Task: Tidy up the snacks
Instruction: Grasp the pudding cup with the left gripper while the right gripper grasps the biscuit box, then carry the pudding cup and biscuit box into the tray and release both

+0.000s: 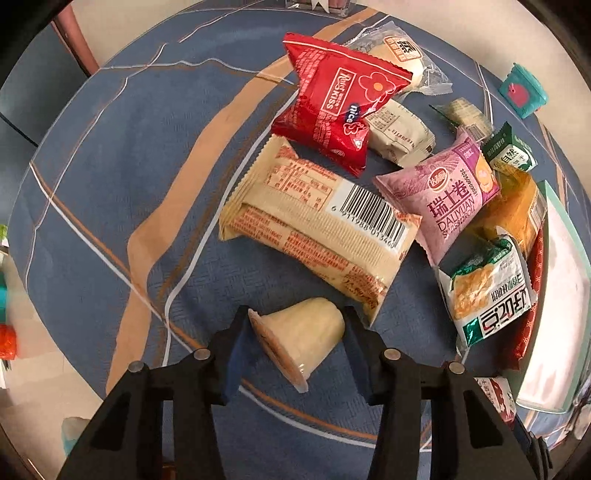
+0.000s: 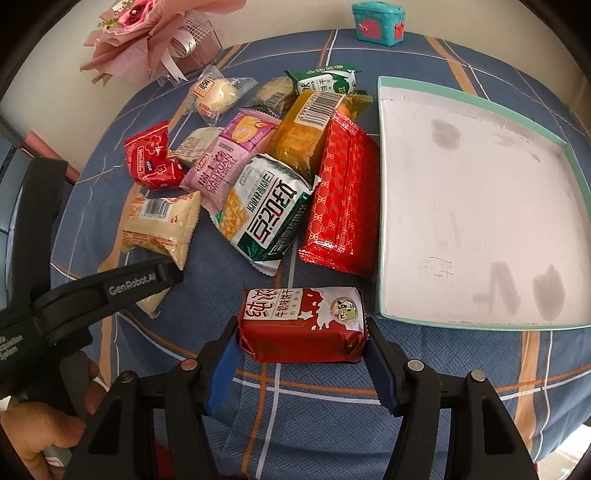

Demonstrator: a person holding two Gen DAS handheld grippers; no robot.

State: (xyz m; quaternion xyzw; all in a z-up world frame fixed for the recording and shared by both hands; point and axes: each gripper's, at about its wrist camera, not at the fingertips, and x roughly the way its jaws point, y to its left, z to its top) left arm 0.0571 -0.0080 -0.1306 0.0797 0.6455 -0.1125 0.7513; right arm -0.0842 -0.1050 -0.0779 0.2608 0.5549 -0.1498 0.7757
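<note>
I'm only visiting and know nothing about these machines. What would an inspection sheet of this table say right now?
Surface: round table under a blue patterned cloth.
Job's things: snack pile left of the white tray, nothing in the tray.
Clutter: pink bouquet; teal toy chest.
Grippers: left gripper fingers closed on a jelly cup; right gripper fingers closed on a red biscuit pack.
Cables: nothing seen.
Surroundings: pale wall behind the table.

Before us, our round table (image 2: 369,413) in blue patterned cloth, pale wall (image 2: 280,22) behind, soft daylight.
</note>
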